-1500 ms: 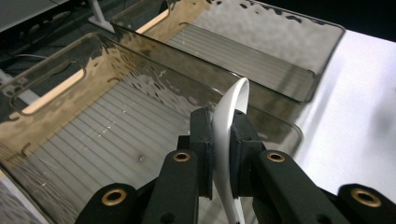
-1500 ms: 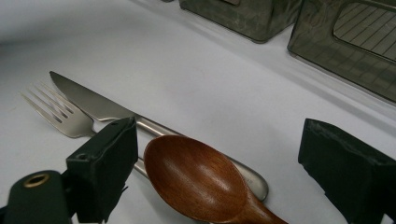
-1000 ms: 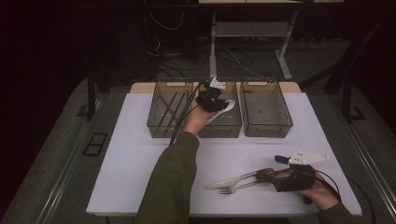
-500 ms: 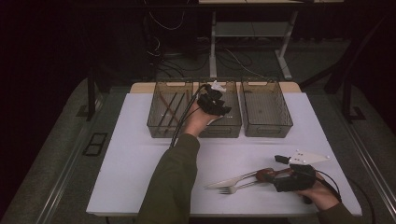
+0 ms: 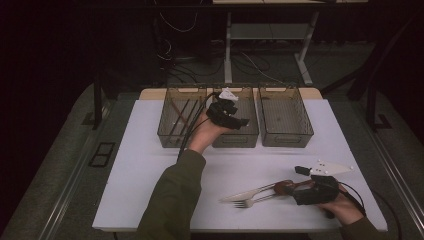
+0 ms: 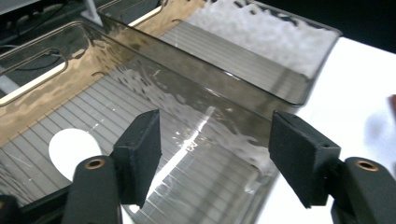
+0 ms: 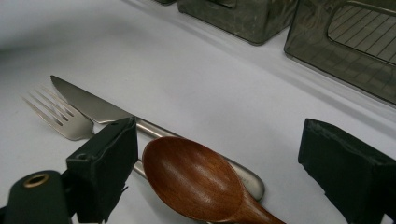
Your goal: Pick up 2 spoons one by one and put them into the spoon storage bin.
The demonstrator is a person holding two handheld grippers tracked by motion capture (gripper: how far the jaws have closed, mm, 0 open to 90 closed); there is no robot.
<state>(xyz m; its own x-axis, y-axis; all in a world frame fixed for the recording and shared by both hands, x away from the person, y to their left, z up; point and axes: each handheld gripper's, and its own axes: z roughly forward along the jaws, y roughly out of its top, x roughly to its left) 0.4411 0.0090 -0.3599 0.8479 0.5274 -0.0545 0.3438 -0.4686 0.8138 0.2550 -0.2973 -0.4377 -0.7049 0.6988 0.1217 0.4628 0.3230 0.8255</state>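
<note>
High view: left bin (image 5: 176, 120) holding dark sticks. Left tool (image 5: 227, 114) hovering over middle bin (image 5: 235, 137), jaws having just been opening, nothing between them; white spoon (image 6: 70, 148) lying on bin floor below, judging drop done. Right tool (image 5: 300, 187) resting on table (image 5: 150, 165), jaws parted around wooden spoon (image 7: 196, 179), not pinching; knife (image 7: 93, 107) and fork (image 7: 58, 119) lying beside. Likely next pick.

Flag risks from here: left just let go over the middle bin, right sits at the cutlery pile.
1. The right gripper is open around the wooden spoon, which lies on the knife beside the fork. Closing could drag or pinch the metal pieces too.
2. The left gripper, fingers just opened and empty, hangs low inside the middle bin; pulling out sideways could catch its wall and shift the bin.
</note>
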